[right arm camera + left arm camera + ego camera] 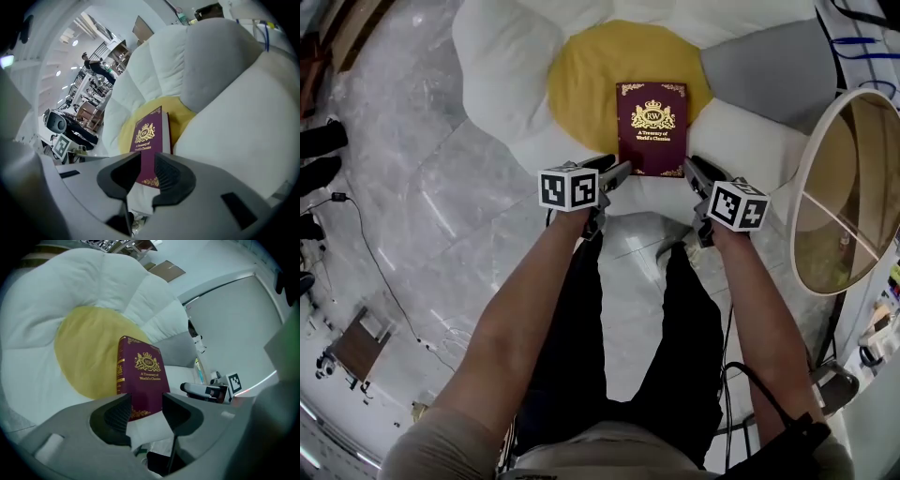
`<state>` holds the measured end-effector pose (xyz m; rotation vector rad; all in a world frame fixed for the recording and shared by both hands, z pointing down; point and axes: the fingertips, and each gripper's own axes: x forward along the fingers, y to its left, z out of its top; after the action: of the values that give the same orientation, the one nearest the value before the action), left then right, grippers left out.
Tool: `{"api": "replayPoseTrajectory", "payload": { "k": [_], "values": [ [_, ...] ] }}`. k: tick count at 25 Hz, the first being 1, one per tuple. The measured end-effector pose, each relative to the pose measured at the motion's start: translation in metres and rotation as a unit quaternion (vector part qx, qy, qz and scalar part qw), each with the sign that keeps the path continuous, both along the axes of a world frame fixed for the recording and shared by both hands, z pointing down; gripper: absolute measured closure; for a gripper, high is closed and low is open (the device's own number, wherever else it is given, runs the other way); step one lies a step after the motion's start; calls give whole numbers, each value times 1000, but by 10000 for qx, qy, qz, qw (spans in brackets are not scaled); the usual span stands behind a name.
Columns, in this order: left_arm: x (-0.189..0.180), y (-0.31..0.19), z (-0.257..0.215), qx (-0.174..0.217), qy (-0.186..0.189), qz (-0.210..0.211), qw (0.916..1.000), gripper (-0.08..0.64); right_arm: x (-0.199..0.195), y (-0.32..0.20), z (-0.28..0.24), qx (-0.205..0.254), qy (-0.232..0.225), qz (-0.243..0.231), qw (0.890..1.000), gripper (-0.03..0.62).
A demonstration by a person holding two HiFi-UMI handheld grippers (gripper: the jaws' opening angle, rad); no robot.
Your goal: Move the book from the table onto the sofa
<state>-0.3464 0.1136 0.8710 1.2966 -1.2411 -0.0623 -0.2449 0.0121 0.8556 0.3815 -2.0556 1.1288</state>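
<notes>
Left tongs (618,172) and right tongs (691,169) are sitting at the near corners of the book (652,127).
I am holding both narrowly parted, clamping nothing; it is lying flat, cover up, on the sofa (502,56), over its yellow centre (581,75).

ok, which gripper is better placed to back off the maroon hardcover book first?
Right, probably. The right gripper shows jaws apart around the maroon hardcover book's corner on the white-and-yellow flower-shaped sofa; the left gripper's one jaw overlaps the spine corner.
</notes>
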Motion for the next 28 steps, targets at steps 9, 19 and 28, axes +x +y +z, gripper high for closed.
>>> {"api": "replayPoseTrajectory", "payload": {
  "k": [9, 19, 28],
  "values": [
    [11, 16, -135, 288, -7, 263, 9992, 359, 19, 26, -125, 239, -81, -373, 9990, 555],
    [55, 33, -328, 1137, 227, 874, 9894, 451, 43, 63, -302, 672, -464, -723, 9940, 574],
    [97, 54, -479, 1828, 103, 1506, 9715, 551, 68, 104, -433, 987, -851, -930, 9871, 578]
  ]
}}
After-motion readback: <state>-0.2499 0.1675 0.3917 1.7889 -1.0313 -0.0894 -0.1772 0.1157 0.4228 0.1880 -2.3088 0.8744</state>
